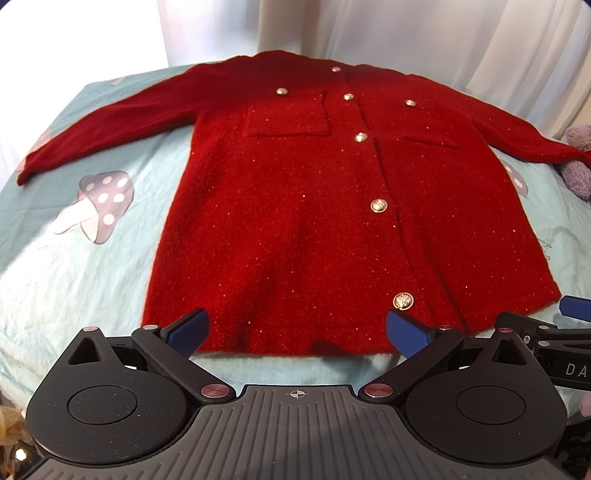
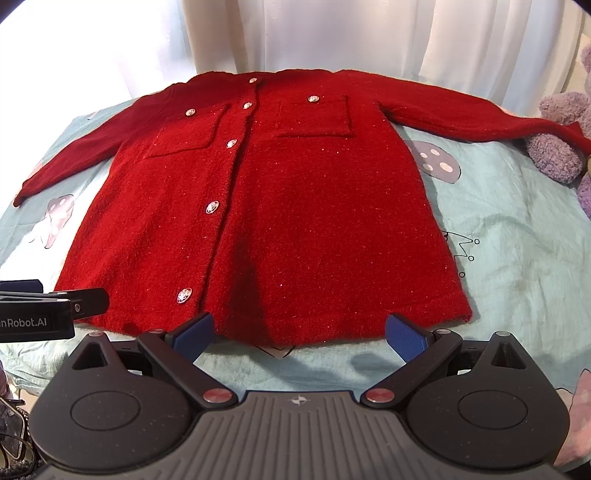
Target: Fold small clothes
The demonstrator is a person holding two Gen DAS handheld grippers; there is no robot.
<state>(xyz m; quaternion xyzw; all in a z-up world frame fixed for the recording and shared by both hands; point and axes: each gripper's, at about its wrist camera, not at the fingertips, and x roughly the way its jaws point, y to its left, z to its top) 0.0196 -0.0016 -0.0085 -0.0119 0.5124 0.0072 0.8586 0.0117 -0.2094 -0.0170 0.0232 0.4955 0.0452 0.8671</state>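
A small red knit cardigan [image 1: 295, 221] [image 2: 295, 229] with silver buttons and two chest pockets lies flat, front up, on a pale blue sheet, both sleeves spread out sideways. My left gripper [image 1: 297, 332] hovers open just before the hem, left of the bottom button [image 1: 402, 300], with nothing between its blue pads. My right gripper [image 2: 299, 336] is open too, at the hem's right half, empty. Each gripper's side shows at the edge of the other's view.
The sheet [image 1: 92, 277] [image 2: 517, 258] carries mushroom prints [image 1: 99, 206]. A purple plush toy [image 2: 554, 147] [image 1: 578, 162] sits by the right sleeve's cuff. White curtains [image 2: 332, 33] hang behind. A dark strap or wire object [image 2: 14, 435] lies at the lower left.
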